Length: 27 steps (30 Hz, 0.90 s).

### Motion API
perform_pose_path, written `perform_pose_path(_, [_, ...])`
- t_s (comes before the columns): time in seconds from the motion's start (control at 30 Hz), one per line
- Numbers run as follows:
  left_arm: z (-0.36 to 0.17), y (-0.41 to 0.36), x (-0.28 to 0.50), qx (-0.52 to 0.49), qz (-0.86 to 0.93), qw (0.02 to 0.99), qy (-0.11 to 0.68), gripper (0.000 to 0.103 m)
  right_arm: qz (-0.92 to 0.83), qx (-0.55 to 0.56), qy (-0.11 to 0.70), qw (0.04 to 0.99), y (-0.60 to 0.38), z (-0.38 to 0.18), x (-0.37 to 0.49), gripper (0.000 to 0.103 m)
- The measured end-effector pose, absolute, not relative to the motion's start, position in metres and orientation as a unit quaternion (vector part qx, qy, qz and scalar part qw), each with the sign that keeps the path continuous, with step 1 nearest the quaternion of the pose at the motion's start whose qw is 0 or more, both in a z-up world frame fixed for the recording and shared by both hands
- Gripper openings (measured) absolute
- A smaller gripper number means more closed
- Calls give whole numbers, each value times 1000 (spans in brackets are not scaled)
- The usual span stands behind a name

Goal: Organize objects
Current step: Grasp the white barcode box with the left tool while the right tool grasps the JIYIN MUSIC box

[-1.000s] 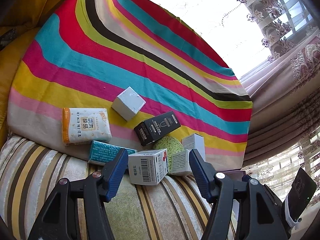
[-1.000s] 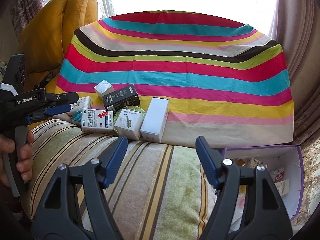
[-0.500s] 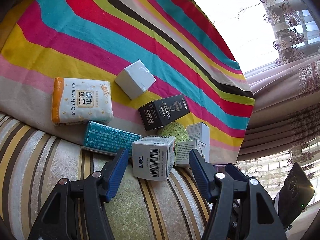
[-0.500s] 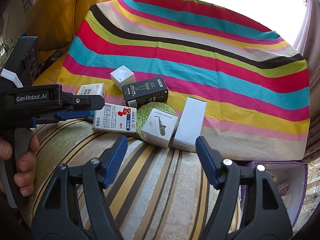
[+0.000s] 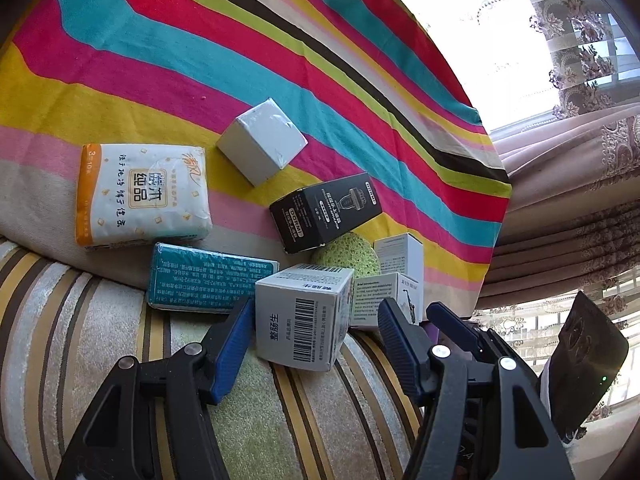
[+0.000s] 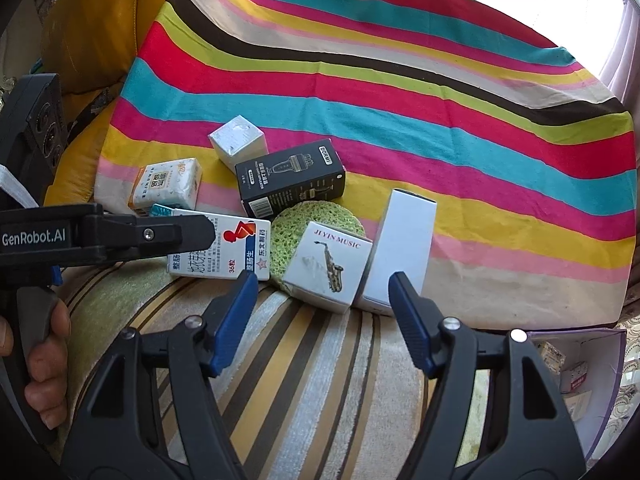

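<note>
A white barcoded medicine box point(image 5: 300, 316) lies on the striped cushion between the fingers of my left gripper point(image 5: 316, 320). The jaws are open; the right pad stands clear of the box. My right gripper point(image 6: 323, 277) hovers over the white box marked JI YIN MUSIC point(image 6: 326, 266), jaws closing, pads apart from it. Around them lie a tall white box point(image 6: 404, 248), a green sponge point(image 6: 312, 220), a black box point(image 6: 290, 178), a white cube box point(image 6: 238, 142), a tissue pack point(image 6: 168, 182) and a teal box point(image 5: 208, 280).
The pile sits at the near edge of a rainbow-striped cloth point(image 6: 400, 100). A purple open box point(image 6: 600, 344) with several small packs stands at the lower right. A yellow cushion point(image 6: 100, 32) is at the back left, curtains point(image 5: 560, 200) to the right. A hand point(image 6: 44, 360) holds the left gripper.
Both grippers have come down and closer to the pile. The left fingers now flank the barcoded box. The right gripper has shifted over the music box and its jaws have narrowed slightly.
</note>
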State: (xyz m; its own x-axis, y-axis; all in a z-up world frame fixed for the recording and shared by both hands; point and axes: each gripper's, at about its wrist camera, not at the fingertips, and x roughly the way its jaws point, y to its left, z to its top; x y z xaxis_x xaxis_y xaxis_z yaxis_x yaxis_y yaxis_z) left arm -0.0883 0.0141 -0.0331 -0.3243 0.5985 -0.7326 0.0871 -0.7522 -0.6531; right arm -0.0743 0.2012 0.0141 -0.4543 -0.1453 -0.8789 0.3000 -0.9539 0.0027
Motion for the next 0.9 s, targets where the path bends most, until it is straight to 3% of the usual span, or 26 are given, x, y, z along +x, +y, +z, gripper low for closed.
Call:
perform_pose_path(0.2, [-35, 18, -90, -557, 754, 174, -301, 64, -844, 517, 66, 124, 202, 6, -84, 58])
perform_pose_path(0.3, [-38, 20, -91, -560, 752, 176, -299, 52, -842, 521, 64, 125, 201, 3, -86, 50])
perform_pose_path(0.33, [-40, 20, -91, -562, 750, 177, -301, 46, -841, 522, 64, 126, 201, 3, -86, 50])
perform_pose_path(0.47, [-39, 19, -88, -558, 749, 185, -306, 41, -843, 519, 57, 127, 202, 2, -87, 49])
perform_pose_path(0.9, [-11, 22, -72, -506, 780, 198, -310, 40, -866, 484, 14, 125, 224, 22, -66, 49])
